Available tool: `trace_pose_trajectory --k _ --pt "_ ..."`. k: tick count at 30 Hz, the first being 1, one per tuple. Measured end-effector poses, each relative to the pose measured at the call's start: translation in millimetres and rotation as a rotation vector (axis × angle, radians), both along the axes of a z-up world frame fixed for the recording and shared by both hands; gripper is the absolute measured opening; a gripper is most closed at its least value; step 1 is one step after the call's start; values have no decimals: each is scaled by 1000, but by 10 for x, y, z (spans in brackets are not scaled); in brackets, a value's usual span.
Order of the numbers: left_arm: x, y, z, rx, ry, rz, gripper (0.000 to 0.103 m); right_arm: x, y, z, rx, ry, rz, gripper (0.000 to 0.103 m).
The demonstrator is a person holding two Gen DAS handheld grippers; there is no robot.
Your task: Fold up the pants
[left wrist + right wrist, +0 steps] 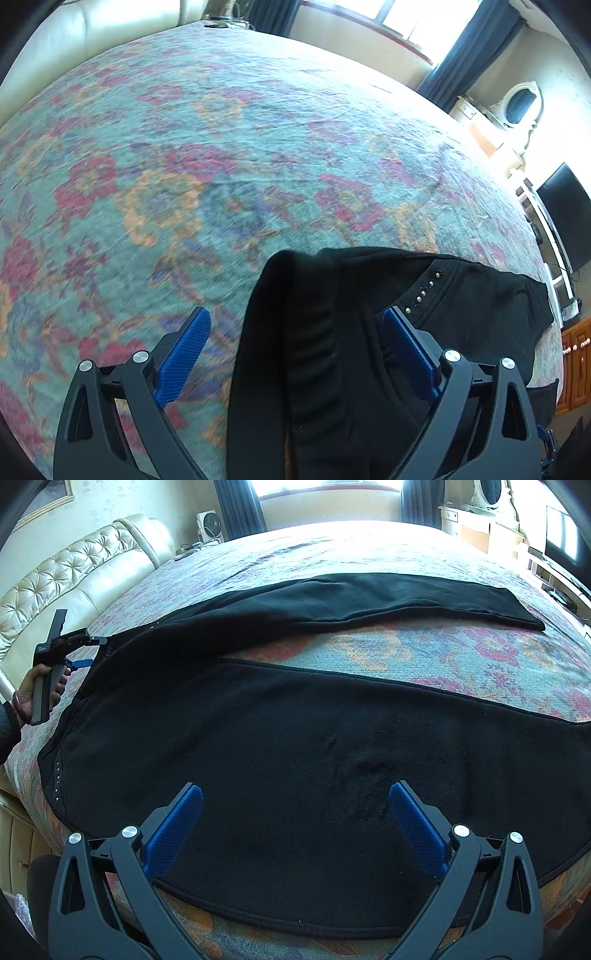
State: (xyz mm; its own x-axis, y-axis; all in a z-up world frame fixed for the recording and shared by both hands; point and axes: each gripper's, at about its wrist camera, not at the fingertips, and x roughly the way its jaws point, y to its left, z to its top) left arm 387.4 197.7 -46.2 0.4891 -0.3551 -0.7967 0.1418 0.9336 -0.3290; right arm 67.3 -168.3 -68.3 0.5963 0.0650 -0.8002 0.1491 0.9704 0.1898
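While the right wrist view alone shows the black fleece pants [295, 738] spread across the floral quilted bed [406, 653], the left hand-held gripper [295, 332] gapes wide around their waistband; the right hand-held gripper [295, 805] hangs open above one leg.

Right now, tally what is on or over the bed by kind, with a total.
Black pants: 1
Hand-held grippers: 2, the left hand-held gripper and the right hand-held gripper, both open
Floral bedspread: 1
Total: 4
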Motion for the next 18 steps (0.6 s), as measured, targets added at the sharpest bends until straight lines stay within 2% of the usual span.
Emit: trace_pose_trajectory --k 2,4,9,11,14,15,16,17,18 --pt "87 -44 -49 -51 4 -45 93 38 1 -36 11 5 4 101" --pt "203 -44 -204 -80 82 -53 93 78 3 -70 23 9 8 101" --pt "191 -3 -241 -108 56 -63 97 124 26 -102 21 8 15 101" --pt "165 -37 -215 -63 40 -106 97 125 27 -97 25 6 16 101" --pt "127 -88 -185 -17 -2 -87 94 157 12 -77 35 4 28 101" --pt "117 -100 -175 -23 -18 -86 83 170 -1 -62 48 2 37 101" --pt "117 -106 -175 10 -24 -67 39 186 -19 -45 65 1 46 101" --pt "141 -85 -194 27 -8 -40 25 215 -44 -19 87 -4 56 101" --pt "150 -45 -203 -5 1 -27 24 252 -70 14 108 -13 71 101"
